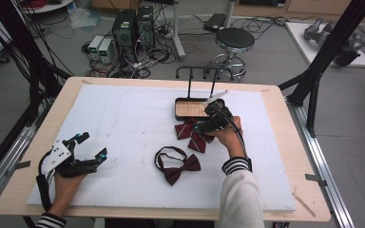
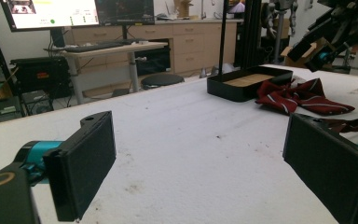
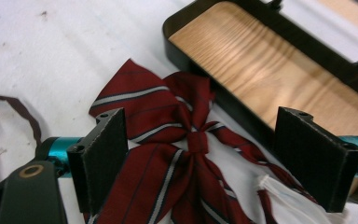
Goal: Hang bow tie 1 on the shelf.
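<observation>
Striped bow tie (image 1: pixel 192 134), dark red with pale stripes, lies flat on the white-covered desk (image 1: pixel 123 123), just at 7 o'clock from a shallow black tray (image 1: pixel 183 114) with a wooden floor. In the high view, the right gripper (image 1: pixel 208 124) hangs directly over the tie's 3 o'clock edge, while the left gripper (image 1: pixel 92 149) rests far off toward 9 o'clock, so the right hand (image 1: pixel 228 135) is clearly the nearer one.

In the right gripper view, the tie sits between and below the jaws, its centre knot (image 3: pixel 196 141) roughly midway between them. Its upper wings spread toward 10 o'clock and its tails run down toward 6 o'clock, so its long axis lies roughly along the gap, not across it. The right jaws stand spread wide, one on each side of the fabric, not pinching it. In the left gripper view, the left jaws are also spread, holding nothing.

A second, plain dark red bow tie (image 1: pixel 180 167) with a looped strap lies at 7 o'clock from the striped one.
</observation>
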The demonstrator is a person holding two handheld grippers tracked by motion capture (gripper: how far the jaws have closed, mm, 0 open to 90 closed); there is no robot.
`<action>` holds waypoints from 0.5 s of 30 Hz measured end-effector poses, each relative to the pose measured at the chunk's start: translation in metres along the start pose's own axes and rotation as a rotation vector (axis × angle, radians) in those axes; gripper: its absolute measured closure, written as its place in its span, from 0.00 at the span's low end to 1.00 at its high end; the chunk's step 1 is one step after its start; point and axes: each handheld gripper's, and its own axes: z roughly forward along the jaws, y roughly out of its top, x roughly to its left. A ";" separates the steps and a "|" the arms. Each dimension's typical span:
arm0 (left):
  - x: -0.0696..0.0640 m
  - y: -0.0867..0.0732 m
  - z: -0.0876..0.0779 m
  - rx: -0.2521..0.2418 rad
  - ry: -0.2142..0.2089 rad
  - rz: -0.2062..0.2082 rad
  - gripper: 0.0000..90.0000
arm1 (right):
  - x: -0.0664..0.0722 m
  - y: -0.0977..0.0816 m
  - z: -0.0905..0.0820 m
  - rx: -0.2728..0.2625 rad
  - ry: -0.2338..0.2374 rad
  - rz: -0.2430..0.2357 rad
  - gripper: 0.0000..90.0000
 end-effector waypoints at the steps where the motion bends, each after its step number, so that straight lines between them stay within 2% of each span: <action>1: 0.000 0.000 0.000 0.000 0.000 -0.001 0.11 | 0.001 0.000 0.001 0.010 -0.012 -0.007 0.24; 7: 0.000 0.000 0.000 0.001 -0.001 0.001 0.11 | -0.001 0.000 0.007 0.025 0.012 0.019 0.29; 10: 0.000 0.000 0.000 0.002 -0.001 0.002 0.11 | -0.001 -0.001 0.012 0.055 0.017 0.023 0.32; 12: 0.000 0.000 0.000 0.000 0.000 0.003 0.11 | 0.000 -0.001 0.015 0.077 0.005 0.026 0.34; 15: 0.000 0.000 0.000 0.000 0.000 0.002 0.11 | -0.001 -0.001 0.018 0.082 0.007 0.032 0.37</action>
